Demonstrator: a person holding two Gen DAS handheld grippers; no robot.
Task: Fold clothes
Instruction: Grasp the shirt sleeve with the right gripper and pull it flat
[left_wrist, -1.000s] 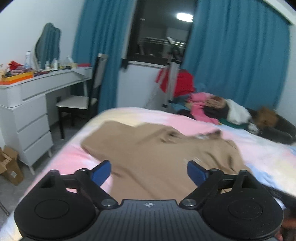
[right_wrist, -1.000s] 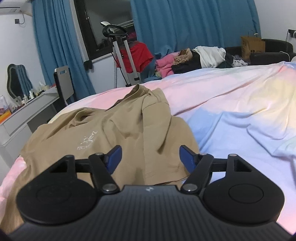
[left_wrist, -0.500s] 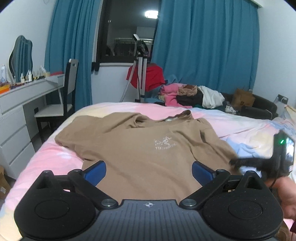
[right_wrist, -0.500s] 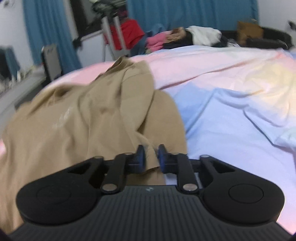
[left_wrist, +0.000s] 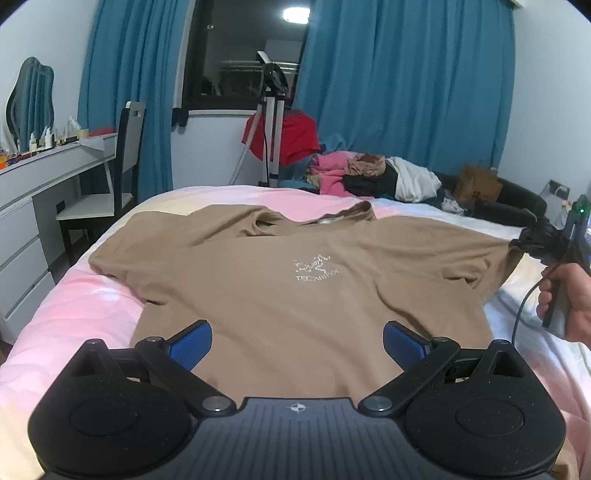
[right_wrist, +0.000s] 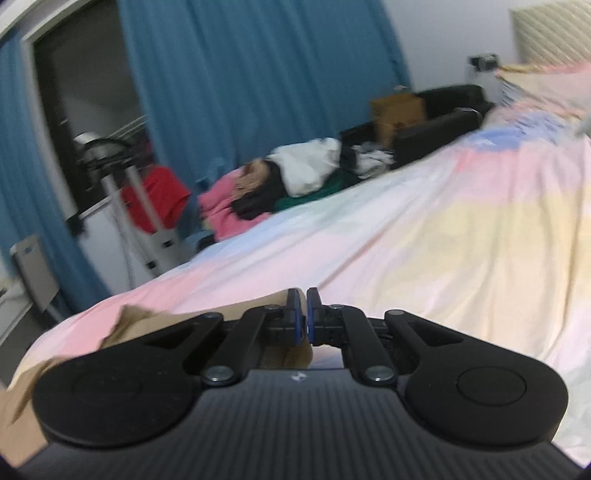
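Now my right claw (right_wrist: 304, 317) pinches the tan T-shirt's (left_wrist: 295, 295) sleeve, spreading it; my left claw (left_wrist: 297, 343) gapes empty, due to grab next.

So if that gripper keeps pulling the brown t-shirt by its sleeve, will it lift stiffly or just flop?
Probably flop: the brown t-shirt stretches and sags where the right gripper pinches its sleeve. It looks light, wrinkling easily on the bed. The rest would likely drag along rather than slip free.

Soft matt tan cloth shirt (left_wrist: 295, 295), smooth pastel cloth bedsheet (right_wrist: 461, 221)
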